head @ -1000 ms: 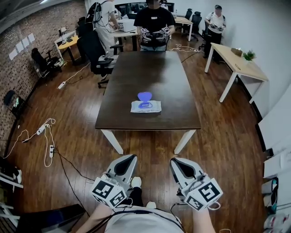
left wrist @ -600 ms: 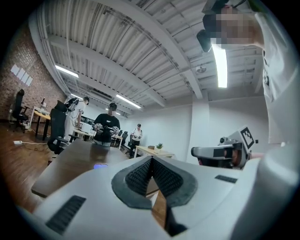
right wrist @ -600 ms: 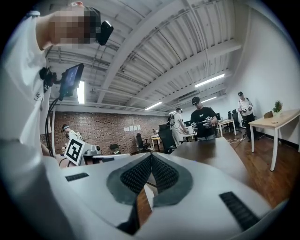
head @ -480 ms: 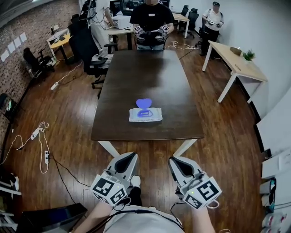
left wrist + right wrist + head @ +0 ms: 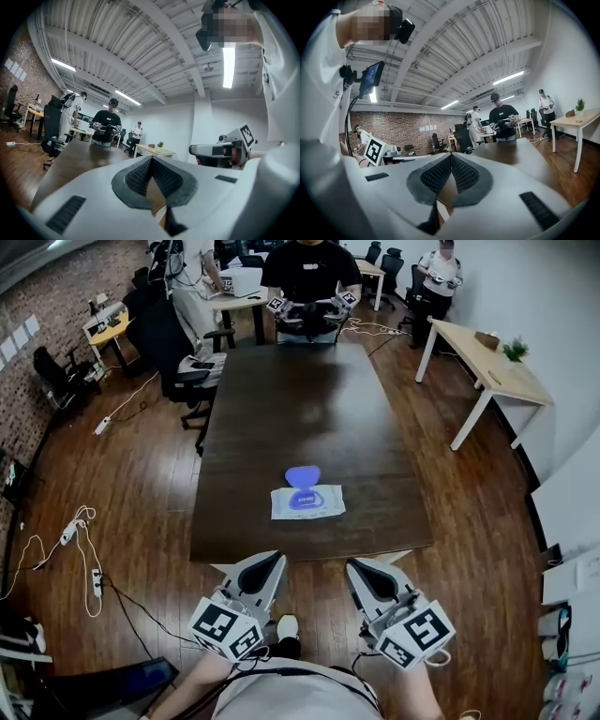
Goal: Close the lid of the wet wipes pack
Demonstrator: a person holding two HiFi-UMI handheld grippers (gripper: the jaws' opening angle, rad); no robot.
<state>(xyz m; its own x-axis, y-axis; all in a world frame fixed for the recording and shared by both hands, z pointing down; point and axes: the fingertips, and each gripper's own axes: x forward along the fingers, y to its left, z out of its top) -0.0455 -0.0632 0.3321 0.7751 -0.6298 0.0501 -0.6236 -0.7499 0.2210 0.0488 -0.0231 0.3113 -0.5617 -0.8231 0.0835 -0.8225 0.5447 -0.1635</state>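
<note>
On table (image 5: 309, 409), wipes pack (image 5: 309, 506), lid (image 5: 303, 474) open

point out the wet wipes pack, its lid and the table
wet wipes pack (image 5: 307, 503): head view, middle of the pack, at its blue opening
lid (image 5: 303, 474): head view, middle of the open blue flap
table (image 5: 309, 399): head view, bare dark top beyond the pack

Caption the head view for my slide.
Both shut, left gripper and right gripper near the table; wipes pack on it, lid open.
</note>
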